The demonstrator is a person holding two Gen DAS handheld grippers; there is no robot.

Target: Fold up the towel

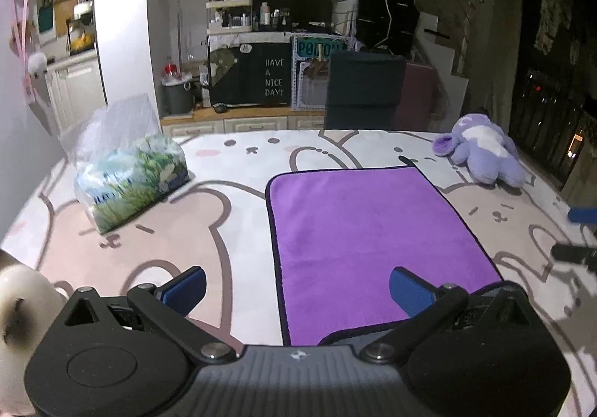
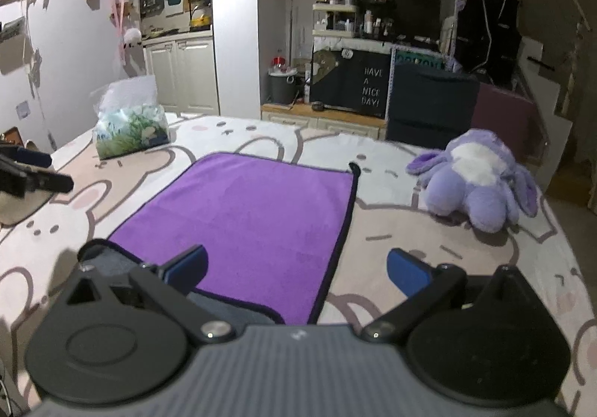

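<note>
1. Left gripper point(image 1: 297, 288) fills the bottom of its frame, blue fingers point(image 1: 188, 286) spread wide, nothing between them; the towel's near-left corner sits under the gap.
2. Right gripper point(image 2: 296, 269) does the same at the bottom of its own frame, jaws apart and empty, straddling the towel's near-right edge.
3. Cartoon-printed cover point(image 1: 231, 200) spreads across both views.
4. Purple towel point(image 1: 373, 230) lies flat at frame center, dark-edged, and a grey underside shows at a near corner.
5. Tissue pack point(image 1: 130, 178) stands at center left, well apart from the towel.
6. Purple plush toy point(image 2: 474, 185) lies at center right.
</note>
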